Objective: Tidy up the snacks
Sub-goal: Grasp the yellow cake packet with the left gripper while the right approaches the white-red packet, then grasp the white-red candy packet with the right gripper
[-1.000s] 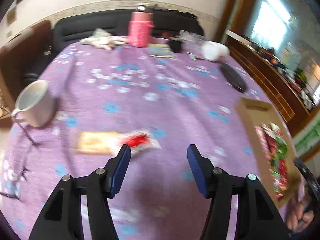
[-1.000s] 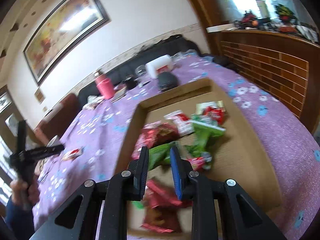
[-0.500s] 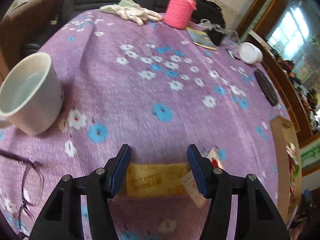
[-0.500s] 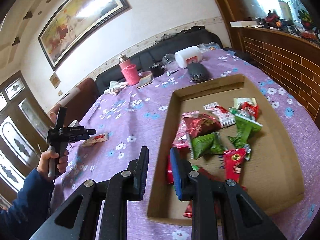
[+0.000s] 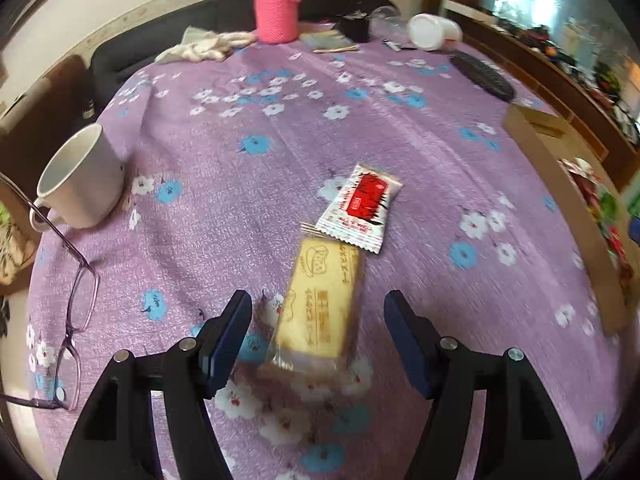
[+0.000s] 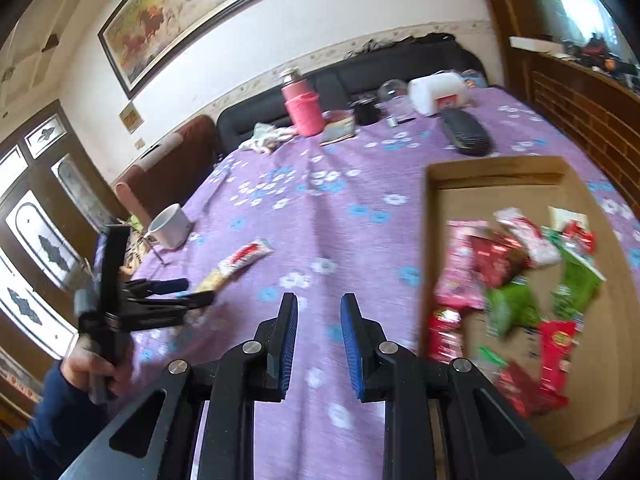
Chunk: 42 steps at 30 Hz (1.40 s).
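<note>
Yellow biscuit pack (image 5: 320, 308): flat on the purple floral cloth (image 5: 240, 184), lengthwise between the wide-open jaws of the left gripper (image 5: 318, 334), touched by neither pad; its far end is overlapped by a white-and-red sachet (image 5: 362, 210) lying askew just beyond. A second ago both packets lay ahead of the fingertips and crosswise; half a second ago the biscuit pack sat across the gap; now the gripper has swung round and advanced so the pack runs along the fingers, a line-up that reads as ready for closing across its narrow width. The sachet may drag along if the lift is careless. Right gripper (image 6: 319, 344): holds nothing, jaws narrowly apart, over bare cloth; a second ago it hovered above the box, so it has drawn back to the left of it. Cardboard box (image 6: 496, 170): well right of the two loose packets, holding a heap of red, green and pink snack packs (image 6: 516, 280); the two on the cloth appear to be the last outside it. Surroundings: white mug (image 5: 80, 180) and spectacles (image 5: 76, 304) to the left, pink flask (image 5: 276, 8), white cloth bundle (image 5: 204, 46), white jar (image 5: 432, 30) and dark oval case (image 5: 482, 76) at the far edge.
</note>
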Motion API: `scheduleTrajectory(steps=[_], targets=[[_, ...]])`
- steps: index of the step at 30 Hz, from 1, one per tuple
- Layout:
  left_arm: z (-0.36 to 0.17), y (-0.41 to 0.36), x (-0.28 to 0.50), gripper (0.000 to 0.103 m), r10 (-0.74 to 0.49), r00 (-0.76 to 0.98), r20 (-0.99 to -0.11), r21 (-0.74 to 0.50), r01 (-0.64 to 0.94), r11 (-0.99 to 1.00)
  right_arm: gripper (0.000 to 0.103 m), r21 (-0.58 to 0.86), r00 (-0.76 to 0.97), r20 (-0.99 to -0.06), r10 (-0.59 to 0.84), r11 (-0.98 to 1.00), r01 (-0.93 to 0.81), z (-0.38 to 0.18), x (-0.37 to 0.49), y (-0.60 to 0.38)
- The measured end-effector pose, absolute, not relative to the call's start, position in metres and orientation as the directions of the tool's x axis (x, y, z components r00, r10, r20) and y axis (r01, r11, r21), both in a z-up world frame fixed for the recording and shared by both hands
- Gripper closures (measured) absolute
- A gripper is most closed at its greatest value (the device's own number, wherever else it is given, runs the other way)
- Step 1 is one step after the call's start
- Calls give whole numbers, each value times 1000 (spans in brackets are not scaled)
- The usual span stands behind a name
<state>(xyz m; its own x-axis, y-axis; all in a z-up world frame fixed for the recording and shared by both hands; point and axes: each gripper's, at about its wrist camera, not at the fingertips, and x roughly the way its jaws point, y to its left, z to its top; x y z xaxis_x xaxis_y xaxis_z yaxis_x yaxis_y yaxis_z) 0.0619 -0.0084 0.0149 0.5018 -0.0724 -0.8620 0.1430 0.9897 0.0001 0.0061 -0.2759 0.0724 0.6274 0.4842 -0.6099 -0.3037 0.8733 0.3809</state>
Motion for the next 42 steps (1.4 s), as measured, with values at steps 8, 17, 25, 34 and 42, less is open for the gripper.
scheduleTrajectory(steps=[8, 17, 25, 34, 42], targets=[[11, -1, 60, 70, -15, 590, -807, 42, 82, 996, 52, 467, 482, -688, 543, 839, -279, 68, 65, -199], [14, 28, 59, 70, -81, 586, -806, -78, 29, 996, 52, 547, 295, -789, 539, 835, -63, 28, 134, -121], [15, 37, 59, 70, -47, 587, -808, -69, -15, 997, 52, 415, 263, -881, 394, 909, 29, 13, 166, -94], [13, 41, 61, 70, -56, 579, -814, -86, -25, 996, 58, 214, 282, -927, 249, 965, -150, 10, 182, -63], [14, 36, 60, 70, -80, 587, -806, -95, 6, 995, 83, 328, 308, -872, 379, 922, -205, 12, 154, -104]])
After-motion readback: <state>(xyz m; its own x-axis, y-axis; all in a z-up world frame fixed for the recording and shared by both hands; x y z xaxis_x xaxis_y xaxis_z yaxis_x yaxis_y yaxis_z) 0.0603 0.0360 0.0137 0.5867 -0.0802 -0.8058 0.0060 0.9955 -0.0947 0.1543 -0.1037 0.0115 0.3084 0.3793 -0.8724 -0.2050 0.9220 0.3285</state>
